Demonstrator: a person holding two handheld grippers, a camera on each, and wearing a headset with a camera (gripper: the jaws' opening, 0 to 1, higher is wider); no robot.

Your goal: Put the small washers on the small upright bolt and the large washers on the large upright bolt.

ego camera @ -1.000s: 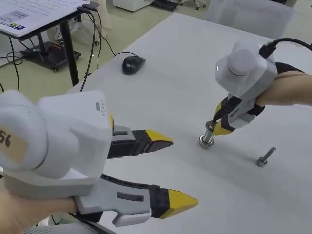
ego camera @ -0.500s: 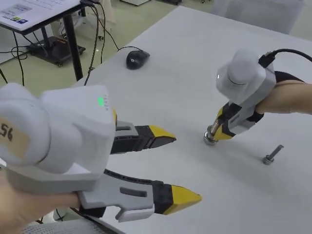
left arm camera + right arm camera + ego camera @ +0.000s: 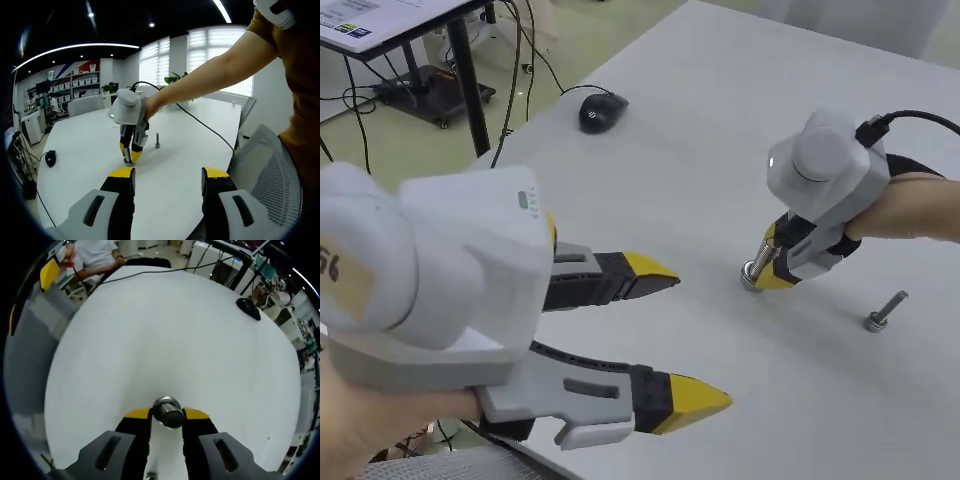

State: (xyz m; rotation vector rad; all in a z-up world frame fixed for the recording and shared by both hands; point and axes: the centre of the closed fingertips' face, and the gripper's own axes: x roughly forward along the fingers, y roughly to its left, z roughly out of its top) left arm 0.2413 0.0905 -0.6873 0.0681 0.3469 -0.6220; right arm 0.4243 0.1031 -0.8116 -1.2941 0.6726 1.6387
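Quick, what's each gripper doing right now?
Left gripper: open, holding nothing.
Right gripper: jaws closed on the large bolt.

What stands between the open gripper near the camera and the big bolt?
Nothing lies on the table between the left gripper and the big bolt; that stretch is bare. The right gripper, though, has its jaws closed around the bolt.

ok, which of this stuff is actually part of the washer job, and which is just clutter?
Job:
large bolt, between the right gripper's jaws
small bolt, standing free
left gripper, open, holding nothing

Lying about:
mouse
side desk
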